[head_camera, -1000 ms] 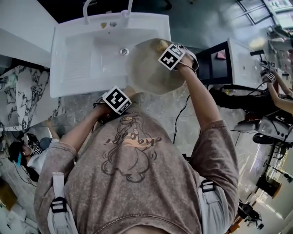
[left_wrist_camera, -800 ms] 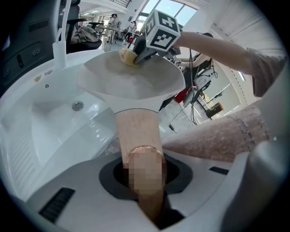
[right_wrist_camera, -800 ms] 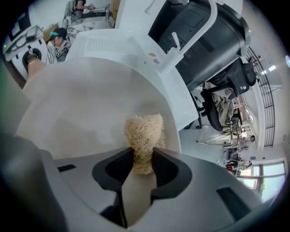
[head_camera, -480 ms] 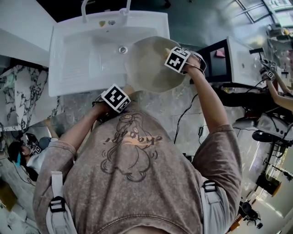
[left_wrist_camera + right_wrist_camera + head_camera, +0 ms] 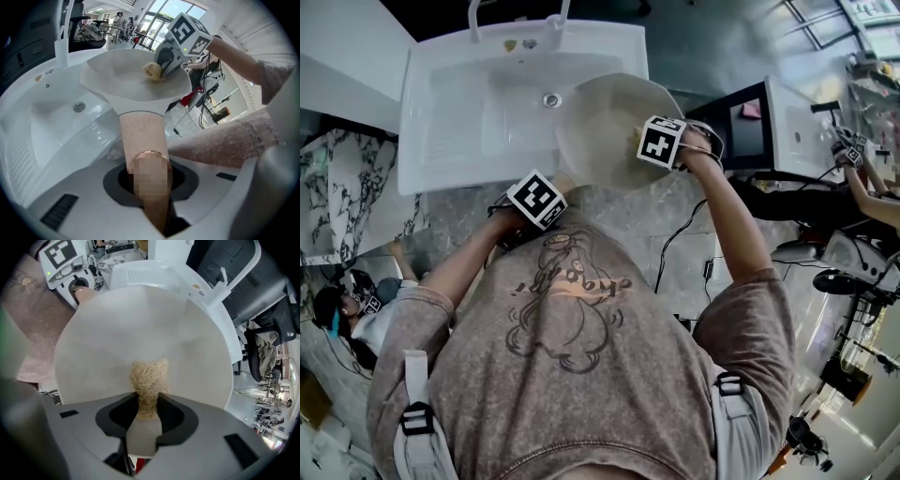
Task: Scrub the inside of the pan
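White sink [image 5: 609, 42] carried the work: drain [image 5: 550, 99] mid-basin, ribbed patch [image 5: 450, 141] on the basin's left side, tap [image 5: 61, 47] at the back rim. Pan [image 5: 600, 131] overhung the right rim; couldn't tell if it touched. Nearer the person was grey marbled floor [image 5: 619, 225], with a dark cable [image 5: 667, 239] lying on it.
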{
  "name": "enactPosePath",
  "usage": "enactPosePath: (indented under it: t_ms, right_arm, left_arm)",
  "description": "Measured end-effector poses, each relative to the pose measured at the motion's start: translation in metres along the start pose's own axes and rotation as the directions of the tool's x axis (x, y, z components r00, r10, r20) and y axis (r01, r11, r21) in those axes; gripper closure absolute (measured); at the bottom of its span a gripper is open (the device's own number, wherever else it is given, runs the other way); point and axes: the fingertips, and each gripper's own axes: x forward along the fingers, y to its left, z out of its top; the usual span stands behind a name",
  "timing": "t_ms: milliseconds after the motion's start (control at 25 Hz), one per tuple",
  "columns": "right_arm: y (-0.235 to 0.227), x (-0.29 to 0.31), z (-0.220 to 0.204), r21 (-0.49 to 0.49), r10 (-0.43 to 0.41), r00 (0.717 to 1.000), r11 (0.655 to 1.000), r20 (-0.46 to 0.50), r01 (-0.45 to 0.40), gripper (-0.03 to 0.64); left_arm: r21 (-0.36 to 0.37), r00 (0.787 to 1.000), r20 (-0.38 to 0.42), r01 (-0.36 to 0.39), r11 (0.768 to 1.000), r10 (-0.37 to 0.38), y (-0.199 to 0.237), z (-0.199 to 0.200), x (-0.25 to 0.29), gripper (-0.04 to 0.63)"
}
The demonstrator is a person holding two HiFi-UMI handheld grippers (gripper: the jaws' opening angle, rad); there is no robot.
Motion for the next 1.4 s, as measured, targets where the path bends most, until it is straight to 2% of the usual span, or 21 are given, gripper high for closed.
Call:
enactPosePath:
  t_ms: [120, 320, 440, 600, 800, 1000, 1120, 1400]
  right_arm:
    - [0.019, 0.0, 0.005, -0.03, 0.048, 0.999, 0.998, -0.002, -0.048, 0.477]
    - [0.048, 0.002, 0.024, -0.106, 0.124, 0.991, 0.987, 0.051, -0.118, 0.477]
    - [0.064, 0.003, 0.034, -0.119, 0.179, 0.981, 0.978, 0.078, -0.169, 0.477]
    - [0.072, 0.006, 0.05, -0.165, 0.188, 0.976, 0.972, 0.107, -0.169, 0.477]
    - [0.082, 0.005, 0.055, -0.143, 0.207, 0.974, 0.971, 0.093, -0.192, 0.477]
    - [0.086, 0.007, 0.088, -0.169, 0.216, 0.954, 0.968, 0.207, -0.183, 0.477]
    - [0.087, 0.008, 0.1, -0.182, 0.217, 0.948, 0.967, 0.235, -0.177, 0.477]
    - [0.078, 0.01, 0.124, -0.109, 0.189, 0.935, 0.981, 0.299, -0.163, 0.477]
  left_arm:
    - [-0.002, 1.0, 0.0, 0.003, 1.0, -0.003, 0.0, 0.0, 0.0, 0.512]
    - [-0.008, 1.0, -0.003, 0.01, 1.0, -0.011, -0.003, -0.001, 0.002, 0.512]
    - [-0.013, 1.0, -0.006, 0.016, 1.0, -0.016, -0.005, -0.001, 0.002, 0.512]
    - [-0.016, 1.0, -0.008, 0.024, 1.0, -0.025, -0.007, -0.003, 0.003, 0.512]
    - [-0.017, 1.0, -0.004, 0.026, 1.0, -0.026, -0.008, -0.003, 0.003, 0.512]
    - [-0.02, 1.0, -0.007, 0.03, 0.999, -0.03, -0.009, -0.004, 0.003, 0.512]
    - [-0.019, 0.999, -0.011, 0.034, 0.999, -0.034, -0.011, -0.005, 0.004, 0.512]
    - [-0.02, 0.999, -0.016, 0.032, 0.999, -0.032, -0.011, -0.003, 0.005, 0.512]
